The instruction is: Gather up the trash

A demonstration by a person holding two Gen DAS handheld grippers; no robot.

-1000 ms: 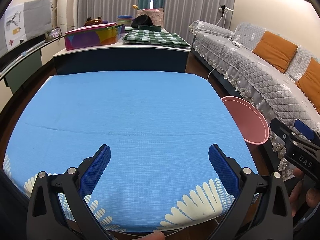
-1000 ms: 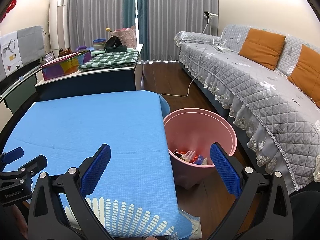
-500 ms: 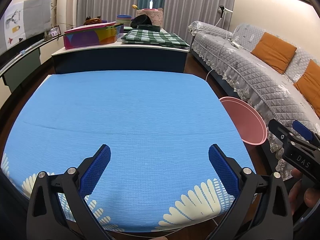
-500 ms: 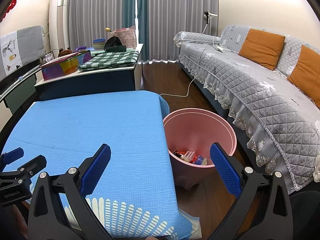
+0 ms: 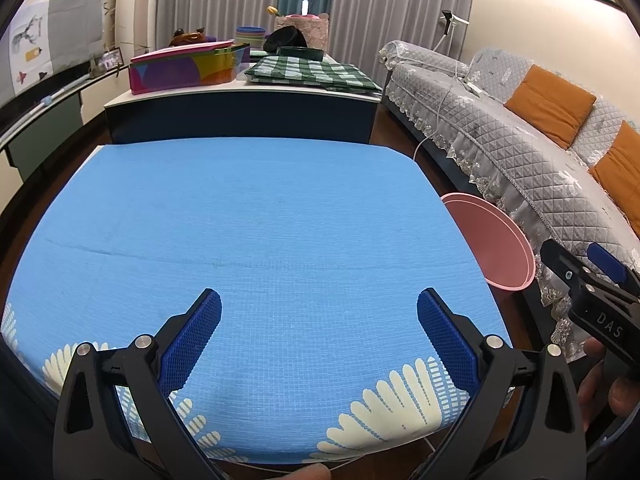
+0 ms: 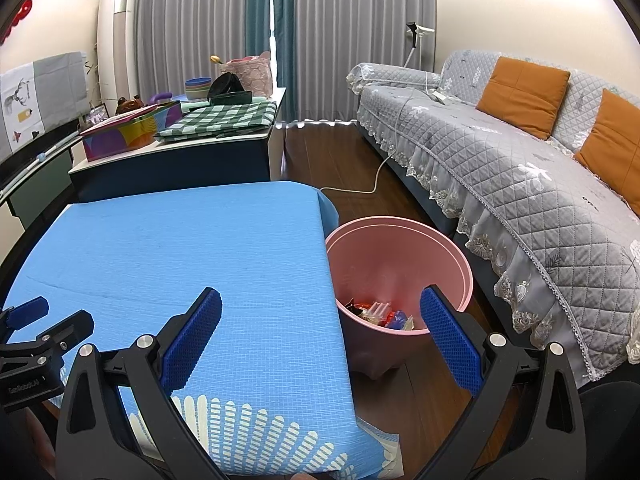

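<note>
Round pink bin (image 6: 400, 248), woven blue tablecloth (image 5: 248, 224)

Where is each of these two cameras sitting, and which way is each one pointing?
Left wrist: on the left gripper, facing across the blue tablecloth; fingers of a hand show at right.
Right wrist: on the right gripper, facing the table's right edge and the pink bin holding trash.
Shared: tablecloth, bin, sofa, both grippers open.

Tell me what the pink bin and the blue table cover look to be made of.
Pink bin: likely moulded plastic, smooth with a soft sheen and a thin even rim. Blue table cover: seemingly woven or textured vinyl, matte, with a fine grid weave and a crease.
</note>
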